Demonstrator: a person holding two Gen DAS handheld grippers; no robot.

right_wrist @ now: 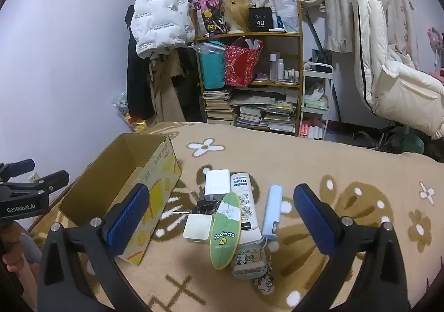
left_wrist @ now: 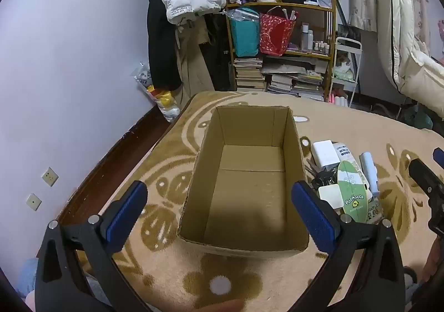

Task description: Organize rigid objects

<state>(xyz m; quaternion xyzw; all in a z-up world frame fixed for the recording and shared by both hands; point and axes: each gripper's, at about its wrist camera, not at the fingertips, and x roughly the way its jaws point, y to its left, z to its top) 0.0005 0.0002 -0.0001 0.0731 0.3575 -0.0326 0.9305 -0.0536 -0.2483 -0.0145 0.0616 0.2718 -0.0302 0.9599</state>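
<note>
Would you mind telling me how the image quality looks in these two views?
Left wrist: fisheye bends the wall, dark vignette corners, a deep shadow inside the cardboard box. Right wrist: same distortion, dim bluish light; the green oval case is sharp, its lettering readable.

Cardboard box (right_wrist: pixel 122 190) left of clutter pile (right_wrist: pixel 233 215)

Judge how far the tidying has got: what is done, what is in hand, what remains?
Done: nothing; the cardboard box is empty. In hand: nothing; the left tool and right tool are both open. Left: the whole pile beside the box, including the green oval case, white bottle, pale blue tube and keys.
</note>
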